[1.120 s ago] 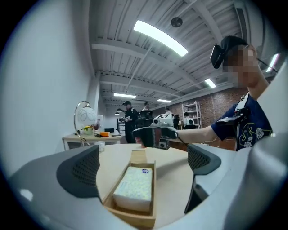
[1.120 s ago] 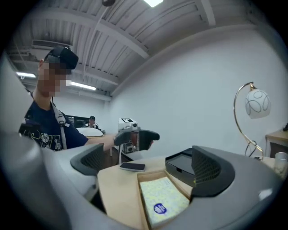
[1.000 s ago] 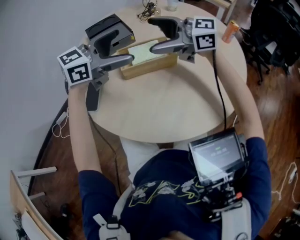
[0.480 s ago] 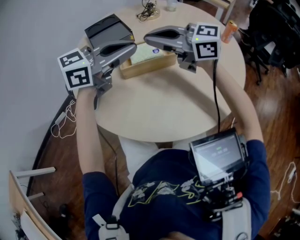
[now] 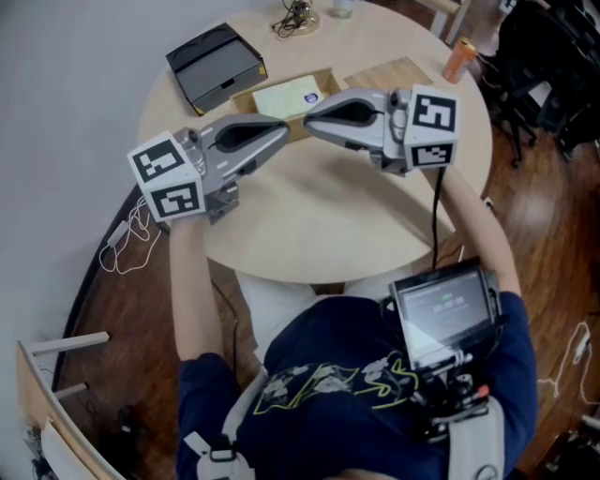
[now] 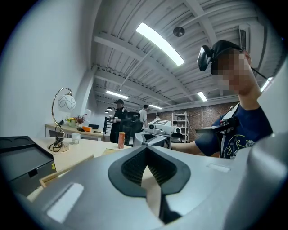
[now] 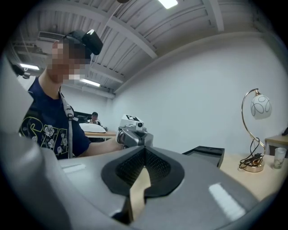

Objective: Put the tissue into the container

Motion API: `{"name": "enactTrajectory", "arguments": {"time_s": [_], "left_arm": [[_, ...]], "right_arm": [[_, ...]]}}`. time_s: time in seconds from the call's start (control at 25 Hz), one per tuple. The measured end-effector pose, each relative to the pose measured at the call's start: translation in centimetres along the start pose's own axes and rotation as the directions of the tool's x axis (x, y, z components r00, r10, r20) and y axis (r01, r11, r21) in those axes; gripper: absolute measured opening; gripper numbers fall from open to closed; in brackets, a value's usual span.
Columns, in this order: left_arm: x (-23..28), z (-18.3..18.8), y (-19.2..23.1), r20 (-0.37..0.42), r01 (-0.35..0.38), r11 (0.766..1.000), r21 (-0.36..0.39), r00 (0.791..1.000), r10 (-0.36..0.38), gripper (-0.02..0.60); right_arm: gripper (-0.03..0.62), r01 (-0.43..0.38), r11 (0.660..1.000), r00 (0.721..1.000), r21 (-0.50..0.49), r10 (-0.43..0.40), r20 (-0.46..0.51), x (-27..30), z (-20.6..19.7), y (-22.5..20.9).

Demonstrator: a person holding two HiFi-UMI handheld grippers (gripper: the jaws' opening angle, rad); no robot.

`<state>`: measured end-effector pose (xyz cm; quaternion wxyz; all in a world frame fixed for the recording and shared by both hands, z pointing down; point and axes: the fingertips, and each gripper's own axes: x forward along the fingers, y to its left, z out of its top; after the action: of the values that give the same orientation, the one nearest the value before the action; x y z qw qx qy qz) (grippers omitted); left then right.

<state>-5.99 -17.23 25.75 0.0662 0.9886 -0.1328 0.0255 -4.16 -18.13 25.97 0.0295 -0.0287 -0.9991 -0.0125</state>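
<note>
A pale green tissue pack (image 5: 281,97) with a blue sticker lies in a shallow wooden tray (image 5: 246,99) at the back of the round table (image 5: 328,216). A black open box (image 5: 214,66) stands behind it to the left. My left gripper (image 5: 284,129) and right gripper (image 5: 309,109) hover in front of the tray, tips almost meeting, both shut with nothing between the jaws. In the left gripper view the shut left gripper (image 6: 145,147) faces the right gripper (image 6: 157,131). In the right gripper view the shut right gripper (image 7: 145,150) faces the left gripper (image 7: 133,134).
An orange can (image 5: 457,61) stands at the table's right rim beside a wooden board (image 5: 398,72). A lamp base (image 5: 298,17) with cables sits at the back edge. A tablet (image 5: 441,314) hangs on the person's chest. Other people sit far off in the room.
Both grippers went from open to shut. They rose and drew back from the tray toward the person, tips now pointing at each other.
</note>
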Motion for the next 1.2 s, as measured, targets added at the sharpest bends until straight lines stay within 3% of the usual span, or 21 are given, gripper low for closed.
{"name": "enactTrajectory", "arguments": {"time_s": [0.4,0.56,0.64,0.72,0.8,1.2], "left_arm": [[0.9,-6.3,-2.6,0.055,0.027,0.995,-0.093,0.998,-0.022,0.002],[0.8,-10.0,-1.7,0.073,0.001,0.983,-0.183,0.997,0.012,0.002],[1.3,-11.6,-2.0,0.015,-0.036,0.990,-0.133,0.999,0.038,0.002],[2.1,-12.5,-2.9,-0.049,-0.064,0.998,-0.009,0.997,0.064,0.002],[2.5,-12.9,-3.5,-0.067,-0.063,0.996,0.055,0.995,0.067,0.002],[2.7,-12.8,-3.7,-0.066,-0.057,0.997,0.052,0.996,0.060,0.002]], "right_arm": [[0.000,0.005,0.997,1.000,0.081,-0.006,0.006,-2.0,-6.2,3.2],[0.000,-0.013,0.993,0.998,0.113,0.019,-0.055,-2.0,-10.7,4.8],[0.000,-0.013,0.995,0.993,0.099,0.025,-0.120,-1.3,-12.4,5.6],[0.000,-0.024,0.996,0.993,0.084,0.034,-0.114,-0.9,-12.5,6.0],[0.000,-0.027,0.996,0.994,0.080,0.035,-0.101,-0.8,-12.3,6.0],[0.000,0.049,0.995,0.994,0.084,-0.041,-0.104,-1.3,-12.3,5.2]]}}
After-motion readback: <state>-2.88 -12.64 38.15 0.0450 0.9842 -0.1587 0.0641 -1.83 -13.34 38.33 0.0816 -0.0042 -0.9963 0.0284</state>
